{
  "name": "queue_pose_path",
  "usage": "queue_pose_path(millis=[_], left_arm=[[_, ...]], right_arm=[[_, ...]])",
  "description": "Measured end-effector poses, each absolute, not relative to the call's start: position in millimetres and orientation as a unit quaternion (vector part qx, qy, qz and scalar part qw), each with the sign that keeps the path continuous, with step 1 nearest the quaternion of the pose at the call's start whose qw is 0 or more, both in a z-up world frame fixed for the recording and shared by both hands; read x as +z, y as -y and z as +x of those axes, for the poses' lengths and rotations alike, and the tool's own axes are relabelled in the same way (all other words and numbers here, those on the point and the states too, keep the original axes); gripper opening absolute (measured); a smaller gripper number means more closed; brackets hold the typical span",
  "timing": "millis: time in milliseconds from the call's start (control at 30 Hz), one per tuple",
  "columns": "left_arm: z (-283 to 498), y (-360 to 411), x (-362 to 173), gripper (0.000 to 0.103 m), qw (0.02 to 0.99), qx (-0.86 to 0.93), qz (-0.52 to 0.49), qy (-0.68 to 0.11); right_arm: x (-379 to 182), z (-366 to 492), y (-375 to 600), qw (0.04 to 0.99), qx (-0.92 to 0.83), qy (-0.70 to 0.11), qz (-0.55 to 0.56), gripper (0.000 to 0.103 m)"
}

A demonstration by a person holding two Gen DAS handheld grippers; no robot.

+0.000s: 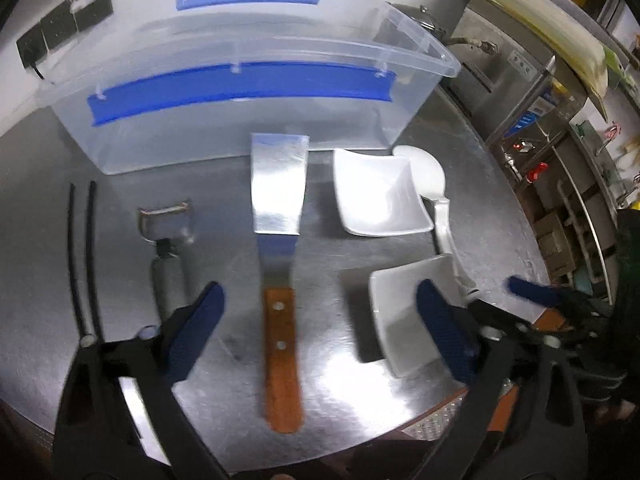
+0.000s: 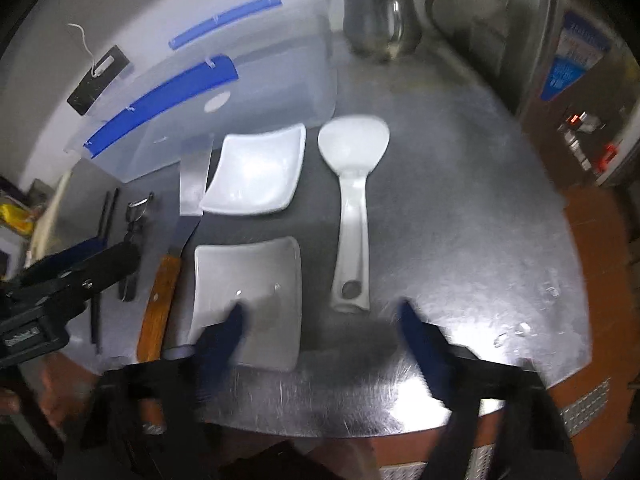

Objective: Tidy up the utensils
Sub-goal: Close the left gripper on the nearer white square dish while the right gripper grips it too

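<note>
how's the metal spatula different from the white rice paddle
The metal spatula has a flat rectangular steel blade and a wooden handle; the white rice paddle is one white piece with a rounded head. The spatula lies left of the two white dishes, the paddle right. Both lie flat, heads toward the bin.

Brushed steel table [image 1: 460, 168], carrying a clear plastic bin [image 1: 240, 120] at the back, then black chopsticks [image 1: 82, 256], peeler [image 1: 166, 240], wood-handled spatula [image 1: 280, 240], two white square dishes [image 1: 380, 196] [image 1: 404, 320], white rice paddle [image 2: 352, 200], steel kettle [image 2: 378, 16].
</note>
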State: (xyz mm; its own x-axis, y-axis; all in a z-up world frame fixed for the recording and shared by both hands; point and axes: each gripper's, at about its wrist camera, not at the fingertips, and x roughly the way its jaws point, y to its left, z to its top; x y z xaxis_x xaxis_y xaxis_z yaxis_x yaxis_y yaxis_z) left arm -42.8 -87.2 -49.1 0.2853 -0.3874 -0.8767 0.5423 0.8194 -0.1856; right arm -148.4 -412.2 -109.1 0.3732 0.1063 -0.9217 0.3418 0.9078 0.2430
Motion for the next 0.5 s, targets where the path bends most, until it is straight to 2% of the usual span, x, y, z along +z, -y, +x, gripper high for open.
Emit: queue_pose_path(millis=[33, 67, 133, 200, 333, 500], left_arm=[[-43.1, 91.2, -53.4, 0.072, 0.79, -0.294, 0.068, -0.534], [-42.7, 94.2, -58.0, 0.068, 0.781, -0.297, 0.065, -0.546], [-44.7, 99.8, -68.8, 0.044, 0.756, -0.312, 0.05, -0.573], [-49.5, 106.7, -78.6, 0.034, 0.744, -0.313, 0.053, -0.587], [-55.4, 118.4, -92.5, 0.026, 0.73, -0.313, 0.05, -0.606], [-54.7, 123.1, -106.7, 0.025, 0.71, -0.309, 0.043, -0.631]], right_arm=[[-114.7, -147.0, 417.1, 0.793, -0.065, -0.567, 0.212, 0.06], [-118.1, -146.6, 420.0, 0.787, -0.053, -0.574, 0.221, 0.052], [-125.1, -143.5, 425.5, 0.774, -0.013, -0.583, 0.246, 0.043], [-126.1, -139.0, 425.6, 0.772, 0.012, -0.585, 0.248, 0.038], [-127.0, -129.3, 424.1, 0.77, 0.043, -0.589, 0.243, 0.037], [-129.2, -115.3, 416.6, 0.762, 0.052, -0.6, 0.239, 0.029]])
